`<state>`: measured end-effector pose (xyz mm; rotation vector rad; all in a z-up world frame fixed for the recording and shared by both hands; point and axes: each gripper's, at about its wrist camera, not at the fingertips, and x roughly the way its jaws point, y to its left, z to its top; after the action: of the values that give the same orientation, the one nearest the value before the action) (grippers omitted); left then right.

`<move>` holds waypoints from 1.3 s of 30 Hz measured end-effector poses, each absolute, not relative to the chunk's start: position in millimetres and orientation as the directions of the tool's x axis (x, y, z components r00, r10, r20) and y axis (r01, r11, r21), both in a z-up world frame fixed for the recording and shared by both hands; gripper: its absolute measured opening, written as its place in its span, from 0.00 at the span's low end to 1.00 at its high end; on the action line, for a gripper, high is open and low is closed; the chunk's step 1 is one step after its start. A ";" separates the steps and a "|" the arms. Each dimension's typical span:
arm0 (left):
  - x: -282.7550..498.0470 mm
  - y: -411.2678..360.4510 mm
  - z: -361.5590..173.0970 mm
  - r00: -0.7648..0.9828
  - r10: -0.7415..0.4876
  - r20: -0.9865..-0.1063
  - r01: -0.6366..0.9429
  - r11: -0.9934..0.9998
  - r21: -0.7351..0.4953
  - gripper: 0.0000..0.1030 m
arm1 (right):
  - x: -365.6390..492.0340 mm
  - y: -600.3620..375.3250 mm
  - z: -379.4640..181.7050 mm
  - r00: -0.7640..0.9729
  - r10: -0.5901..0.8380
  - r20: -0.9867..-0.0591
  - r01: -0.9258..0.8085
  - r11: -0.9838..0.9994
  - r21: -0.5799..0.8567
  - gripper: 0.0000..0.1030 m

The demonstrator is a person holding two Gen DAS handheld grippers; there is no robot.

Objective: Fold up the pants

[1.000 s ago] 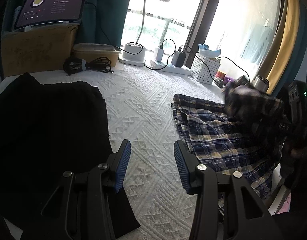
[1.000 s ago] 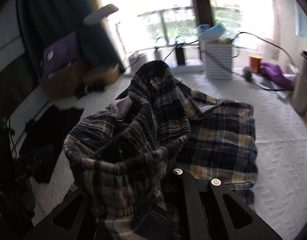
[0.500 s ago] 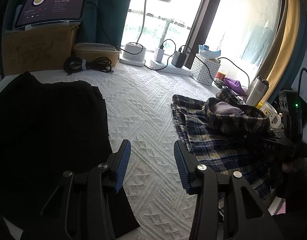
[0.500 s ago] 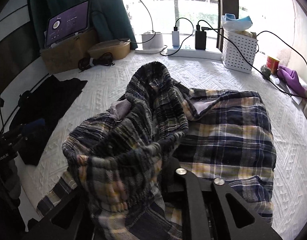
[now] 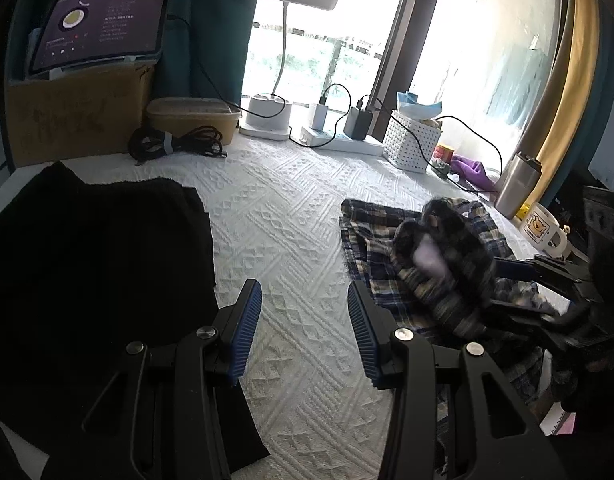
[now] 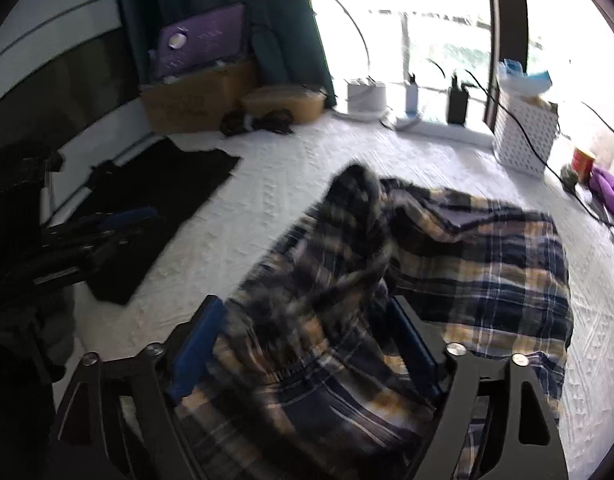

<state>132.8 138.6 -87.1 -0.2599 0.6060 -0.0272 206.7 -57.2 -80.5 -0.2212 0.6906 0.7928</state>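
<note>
Right hand-held gripper [image 6: 307,344] is opening and the bunched waistband of the plaid pants [image 6: 487,272], clamped a second ago, is released between its jaws, folded over the legs ahead.

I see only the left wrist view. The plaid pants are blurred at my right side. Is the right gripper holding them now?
Observer: No. The right wrist view shows the right gripper with its jaws opening; the plaid pants lie loose between the fingers, not pinched.
Operator: Which part lies between them?
Observer: A bunched fold of cloth, too blurred to tell which part. It slopes up to a dark peak.
Operator: Is the rest flat?
Observer: The far portion lies fairly flat on the white bedspread.
Operator: And my left gripper?
Observer: The left gripper shows near the black garment, with nothing in it.
</note>
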 end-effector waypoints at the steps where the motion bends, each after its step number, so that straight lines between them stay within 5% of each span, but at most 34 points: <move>1: 132.9 138.2 -85.5 0.824 -0.098 -0.558 -0.051 0.968 -0.245 0.43 | 204.0 -60.6 -76.8 0.500 0.591 -0.633 -0.721 0.689 0.074 0.87; 12: 143.4 98.5 -72.1 0.815 -0.129 -0.565 0.018 0.980 -0.198 0.44 | 217.6 -127.4 -77.6 0.610 0.518 -0.599 -0.593 0.801 0.089 0.87; 16: 150.0 66.1 -72.9 0.802 -0.196 -0.565 0.102 0.976 -0.193 0.66 | 223.8 -157.6 -85.1 0.639 0.481 -0.600 -0.531 0.840 0.108 0.87; 27: 178.4 3.5 -85.0 0.756 -0.261 -0.601 0.197 0.965 -0.171 0.66 | 228.8 -222.1 -105.4 0.662 0.459 -0.592 -0.441 0.878 0.187 0.87; 29: 178.7 -5.2 -88.5 0.751 -0.238 -0.616 0.209 0.970 -0.121 0.62 | 228.2 -228.2 -108.1 0.664 0.460 -0.590 -0.434 0.879 0.197 0.87; 33: 181.9 -10.7 -96.6 0.731 -0.203 -0.652 0.208 0.976 -0.071 0.34 | 227.8 -238.9 -113.9 0.663 0.462 -0.590 -0.420 0.881 0.219 0.87; 39: 183.5 6.4 -90.0 0.751 -0.184 -0.635 0.195 0.979 -0.053 0.25 | 225.4 -240.4 -118.5 0.658 0.463 -0.594 -0.418 0.880 0.224 0.87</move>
<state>183.5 6.4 -90.0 0.0172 0.6914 -0.2068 225.4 -240.4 -118.5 0.0695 0.6913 0.4997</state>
